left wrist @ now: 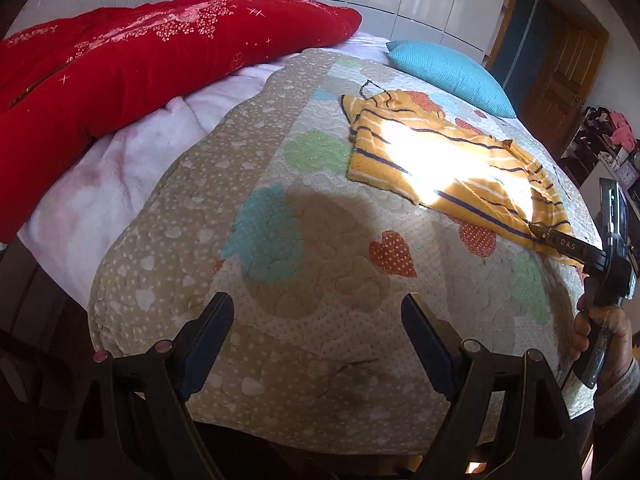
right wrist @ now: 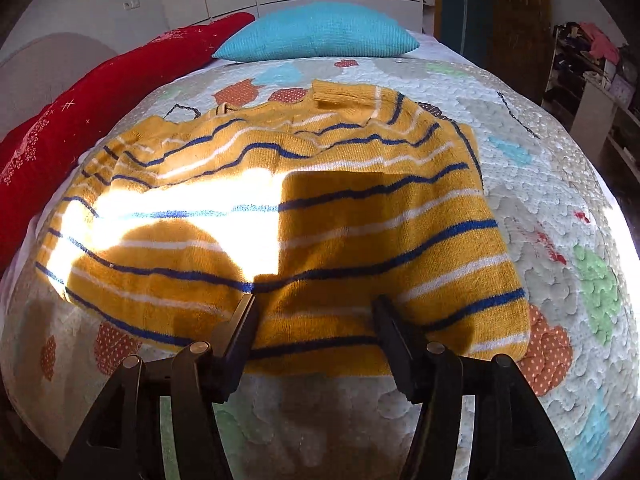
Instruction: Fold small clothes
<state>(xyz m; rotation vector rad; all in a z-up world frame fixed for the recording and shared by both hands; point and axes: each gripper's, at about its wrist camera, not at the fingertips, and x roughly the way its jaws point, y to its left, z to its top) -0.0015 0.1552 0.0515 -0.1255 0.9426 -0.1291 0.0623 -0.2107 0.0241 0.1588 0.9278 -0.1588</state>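
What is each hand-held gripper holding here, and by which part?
Nothing is held. The left hand-held gripper is open above the quilt. The right hand-held gripper is open at the near hem of the striped yellow sweater, not closed on it.

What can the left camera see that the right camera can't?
Only the left wrist view shows the right gripper from outside, in a hand, and the pale pink blanket. Only the right wrist view shows the yellow striped sweater close up, its hem between that gripper's open fingers. Both show the sweater, the patchwork quilt, the blue pillow and the red cushion.
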